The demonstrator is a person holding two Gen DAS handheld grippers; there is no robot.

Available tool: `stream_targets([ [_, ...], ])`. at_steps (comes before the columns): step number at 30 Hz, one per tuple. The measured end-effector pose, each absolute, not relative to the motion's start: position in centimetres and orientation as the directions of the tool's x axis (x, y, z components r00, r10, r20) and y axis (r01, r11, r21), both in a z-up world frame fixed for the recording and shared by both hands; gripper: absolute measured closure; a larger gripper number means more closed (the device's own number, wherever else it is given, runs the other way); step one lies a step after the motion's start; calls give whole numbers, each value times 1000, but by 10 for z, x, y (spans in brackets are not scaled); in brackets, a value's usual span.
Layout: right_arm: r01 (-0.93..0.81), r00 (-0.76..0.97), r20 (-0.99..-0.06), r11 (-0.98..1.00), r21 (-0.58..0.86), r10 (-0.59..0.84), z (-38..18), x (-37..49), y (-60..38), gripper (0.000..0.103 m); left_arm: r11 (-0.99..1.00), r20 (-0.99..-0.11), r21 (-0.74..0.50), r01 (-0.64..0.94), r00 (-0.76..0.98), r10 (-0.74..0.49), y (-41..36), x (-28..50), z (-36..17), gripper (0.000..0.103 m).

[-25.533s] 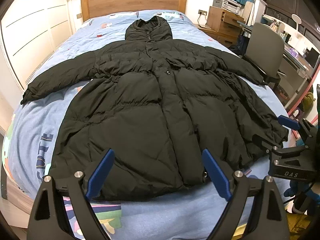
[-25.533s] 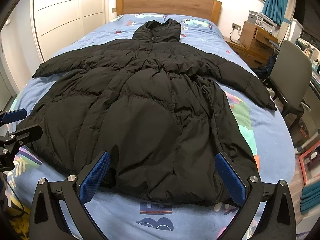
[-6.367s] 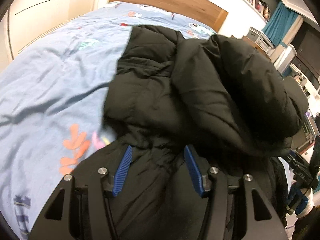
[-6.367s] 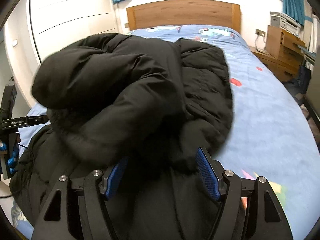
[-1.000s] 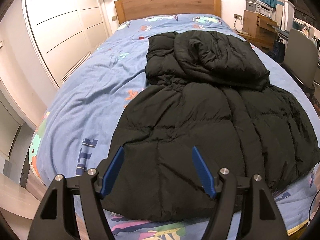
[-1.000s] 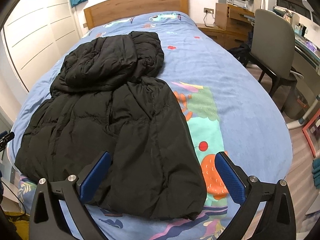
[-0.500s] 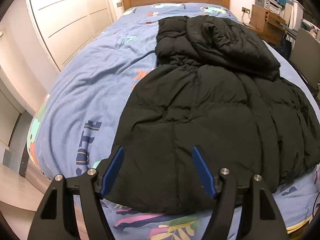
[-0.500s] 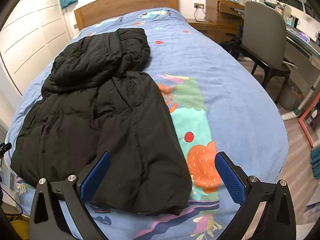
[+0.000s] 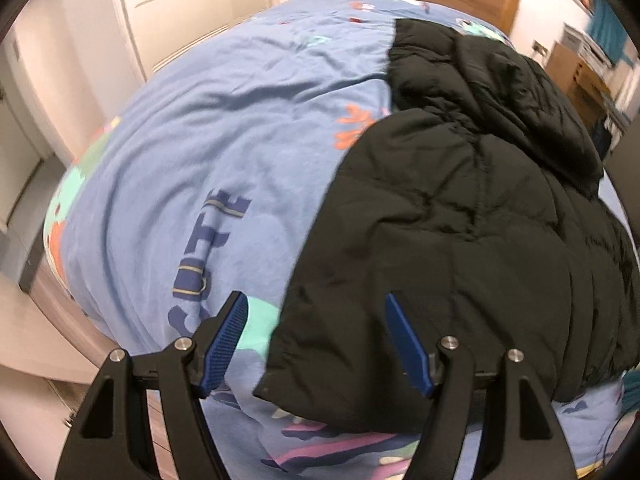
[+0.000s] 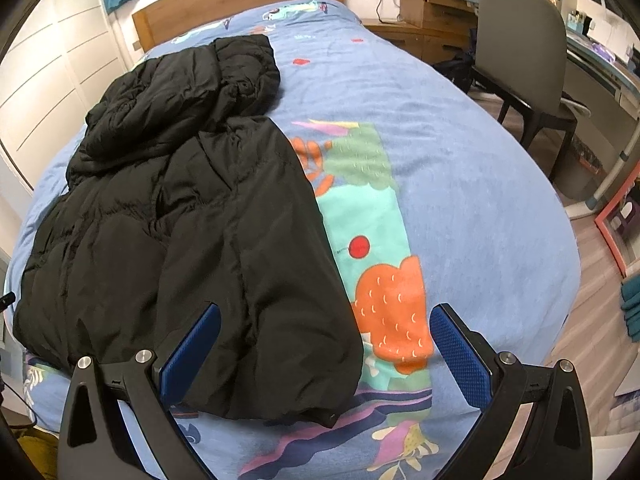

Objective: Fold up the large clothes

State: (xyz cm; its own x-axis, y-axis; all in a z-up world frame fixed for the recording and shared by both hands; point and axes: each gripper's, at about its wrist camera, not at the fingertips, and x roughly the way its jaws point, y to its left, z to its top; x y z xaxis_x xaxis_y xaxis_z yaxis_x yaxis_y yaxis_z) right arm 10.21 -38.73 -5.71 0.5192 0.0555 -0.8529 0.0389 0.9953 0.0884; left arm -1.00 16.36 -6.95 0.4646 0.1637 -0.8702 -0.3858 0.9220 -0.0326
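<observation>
Nearest, both grippers hang over the foot of the bed (image 10: 460, 168), each angled steeply down. The left gripper (image 9: 316, 340) stands wide apart and empty above the coat's near left hem corner; the right gripper (image 10: 324, 354) is spread wide too, holding nothing, straddling the near right hem corner. The black coat (image 10: 192, 216) lies along the bed, already narrowed into a long strip with its sleeves folded in over the chest. Farther off, the hood (image 10: 244, 64) rests near the headboard (image 10: 240, 12). Judging by this, the lengthwise fold from hem toward hood is not yet done.
</observation>
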Motion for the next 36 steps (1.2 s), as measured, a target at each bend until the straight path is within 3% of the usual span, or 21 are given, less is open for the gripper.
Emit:
stream_targets([
  [7, 54, 509, -858, 992, 112, 69, -63, 103, -394, 1, 895, -876, -124, -428, 471, 104, 193, -20, -81, 34],
  [12, 45, 488, -866, 988, 146, 106, -72, 106, -391, 1, 851, -846, -337, -403, 526, -86, 215, -24, -95, 34],
  [26, -18, 383, -902, 978, 206, 197, -107, 131, -369, 1, 653, -694, -686, -320, 556, -457, 236, -7, -154, 34],
  [36, -27, 328, -898, 953, 300, 292, -129, 133, -367, 1, 678, -685, -698, -231, 491, -538, 201, -11, -155, 34],
])
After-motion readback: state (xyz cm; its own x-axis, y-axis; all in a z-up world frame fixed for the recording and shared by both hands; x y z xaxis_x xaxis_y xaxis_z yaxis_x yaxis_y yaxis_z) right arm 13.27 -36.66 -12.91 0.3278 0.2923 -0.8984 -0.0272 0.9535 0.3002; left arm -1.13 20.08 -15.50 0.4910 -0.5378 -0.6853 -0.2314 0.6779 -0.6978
